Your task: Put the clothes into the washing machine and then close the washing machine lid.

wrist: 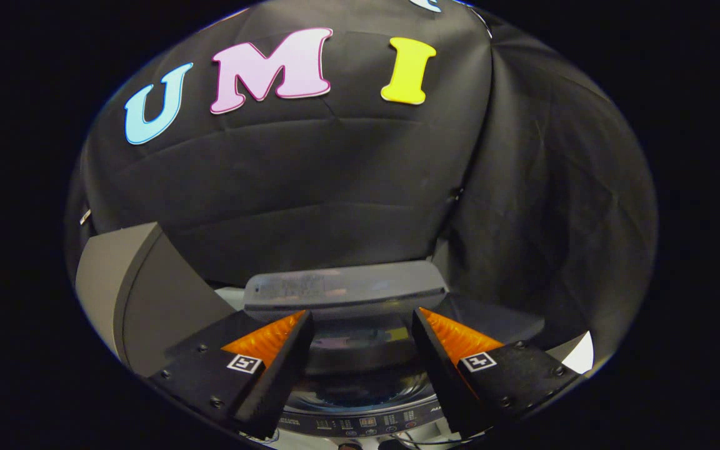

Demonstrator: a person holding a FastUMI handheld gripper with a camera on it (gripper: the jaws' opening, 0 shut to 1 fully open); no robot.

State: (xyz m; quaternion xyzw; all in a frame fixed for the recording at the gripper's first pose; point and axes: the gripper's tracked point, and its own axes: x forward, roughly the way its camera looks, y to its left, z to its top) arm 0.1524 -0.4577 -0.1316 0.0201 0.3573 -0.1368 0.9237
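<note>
While the gripper (363, 325) hangs over the washing machine (360, 422), its fingers are spread wide and pinch nothing; the gap between them is bare of cloth. Between and below the fingers lies the round drum opening (366, 387), dark and glossy, with the control panel (360, 423) along the machine's near edge, under the fingertips. Just ahead of the fingers, along the far edge of the machine's top, the grey lid (344, 289) stands raised and folded back, so the machine is open. A grey cabinet (132, 294) stands beside the machine off the left finger. Something pale glints in the drum, but whether it is clothes or a reflection cannot be told.

With the fingers empty, the job in hand looks like closing the lid. The risks come from that lid. It is folded and hinged, so a push on its upper edge at the wrong angle may only flex the fold and let a finger slide off. If it tips past balance unheld, it may drop and slam. Reaching too low could knock the panel's buttons.
</note>
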